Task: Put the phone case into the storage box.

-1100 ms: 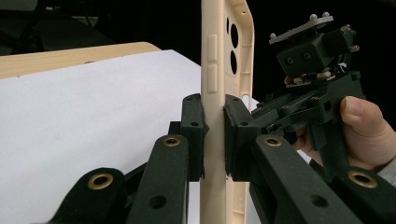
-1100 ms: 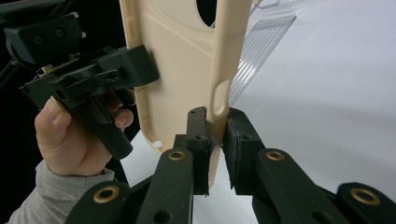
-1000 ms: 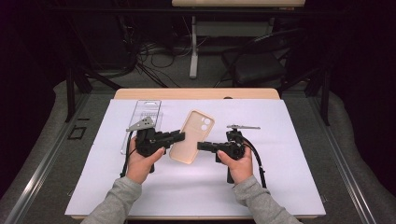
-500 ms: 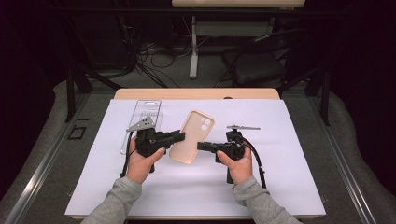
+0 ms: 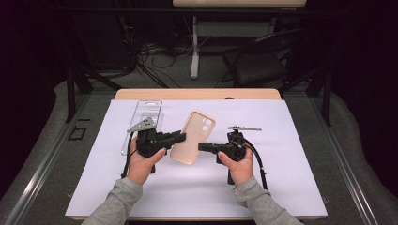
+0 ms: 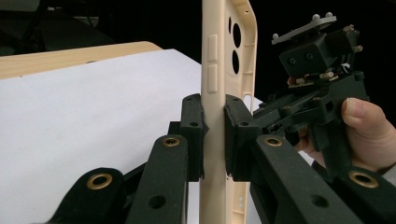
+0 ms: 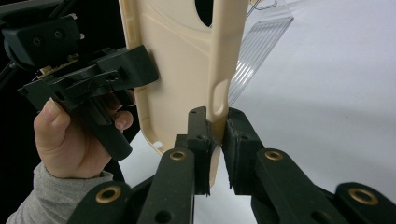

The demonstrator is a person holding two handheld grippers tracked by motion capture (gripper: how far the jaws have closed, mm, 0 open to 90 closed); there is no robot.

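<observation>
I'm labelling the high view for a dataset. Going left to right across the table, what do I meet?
Clear tray → left gripper → phone case → right gripper.

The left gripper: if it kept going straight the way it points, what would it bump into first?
The left gripper is already clamped on the beige phone case, so it would push that first. Right beyond, in its line, sits the right gripper gripping the case's opposite edge, though depth is hard to judge.
</observation>
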